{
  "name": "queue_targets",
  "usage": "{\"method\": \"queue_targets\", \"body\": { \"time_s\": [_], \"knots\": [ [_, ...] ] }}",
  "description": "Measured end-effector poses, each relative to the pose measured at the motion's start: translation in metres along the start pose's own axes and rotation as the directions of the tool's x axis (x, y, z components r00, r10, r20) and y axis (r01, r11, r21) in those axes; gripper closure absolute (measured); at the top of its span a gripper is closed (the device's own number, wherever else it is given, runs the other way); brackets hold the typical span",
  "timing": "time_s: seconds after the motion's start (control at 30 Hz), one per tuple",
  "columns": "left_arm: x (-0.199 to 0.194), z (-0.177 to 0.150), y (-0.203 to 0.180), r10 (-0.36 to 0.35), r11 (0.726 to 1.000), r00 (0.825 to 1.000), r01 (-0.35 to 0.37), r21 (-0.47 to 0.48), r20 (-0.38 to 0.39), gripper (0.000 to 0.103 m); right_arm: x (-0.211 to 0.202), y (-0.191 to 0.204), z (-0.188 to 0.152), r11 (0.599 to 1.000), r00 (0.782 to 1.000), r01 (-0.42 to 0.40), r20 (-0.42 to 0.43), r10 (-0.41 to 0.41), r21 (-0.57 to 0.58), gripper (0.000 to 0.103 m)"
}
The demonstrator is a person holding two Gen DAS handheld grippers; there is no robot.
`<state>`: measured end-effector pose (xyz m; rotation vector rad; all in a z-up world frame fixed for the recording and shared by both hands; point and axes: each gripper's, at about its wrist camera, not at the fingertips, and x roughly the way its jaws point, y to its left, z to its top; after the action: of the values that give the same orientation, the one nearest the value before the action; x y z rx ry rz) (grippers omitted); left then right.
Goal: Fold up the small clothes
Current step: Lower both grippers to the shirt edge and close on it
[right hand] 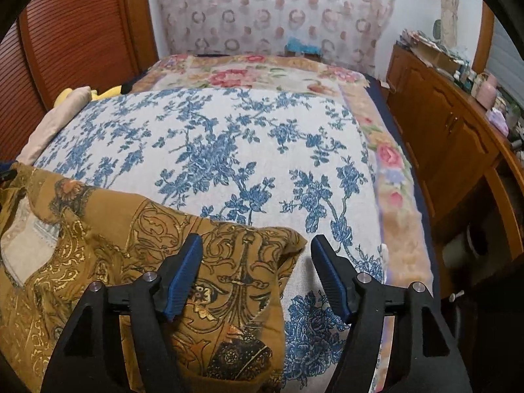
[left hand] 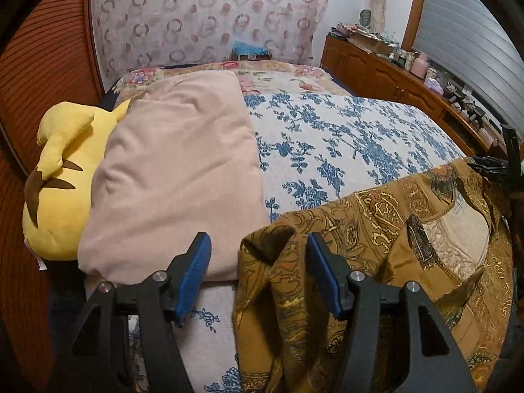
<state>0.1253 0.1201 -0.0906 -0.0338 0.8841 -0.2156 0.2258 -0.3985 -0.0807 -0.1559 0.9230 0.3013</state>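
Note:
A brown and gold patterned shirt (left hand: 376,229) lies on the blue-flowered bedspread (left hand: 327,137) at the near edge of the bed. One sleeve end (left hand: 271,262) is bunched up between the fingers of my left gripper (left hand: 258,245), which is open. In the right wrist view the shirt (right hand: 114,229) spreads to the left, and its other sleeve end (right hand: 255,255) lies between the open fingers of my right gripper (right hand: 257,249). The shirt's pale inner collar label (left hand: 458,235) faces up.
A pink pillow (left hand: 177,170) and a yellow plush toy (left hand: 62,177) lie on the left of the bed. A wooden slatted wall (left hand: 42,65) runs on the left. A wooden cabinet (right hand: 452,137) with clutter on top stands to the right of the bed.

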Motion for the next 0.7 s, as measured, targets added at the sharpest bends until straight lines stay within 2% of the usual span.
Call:
{"method": "queue_targets", "body": {
  "time_s": [0.43,0.53,0.63,0.7],
  "knots": [
    [0.004,-0.002,0.002,-0.045,0.999,0.999,0.045,-0.018,-0.027,0.043,0.008,0.007,-0.002,0.999,0.999,-0.033,-0.024,0.032,-0.019,0.032],
    [0.003,-0.003,0.004,-0.067,0.997,0.997,0.066,-0.028,-0.026,0.048,0.009,0.009,0.0,0.999,0.998,-0.047,-0.032,0.046,-0.021,0.039],
    [0.0,-0.003,0.002,-0.076,0.997,0.997,0.075,-0.017,-0.025,0.058,0.009,0.013,0.001,0.997,0.997,-0.061,-0.042,0.059,-0.042,0.05],
    [-0.002,-0.003,-0.001,-0.075,0.997,0.997,0.075,-0.006,-0.024,0.069,0.008,0.017,0.0,0.996,0.997,-0.069,-0.045,0.067,-0.061,0.064]
  ]
}}
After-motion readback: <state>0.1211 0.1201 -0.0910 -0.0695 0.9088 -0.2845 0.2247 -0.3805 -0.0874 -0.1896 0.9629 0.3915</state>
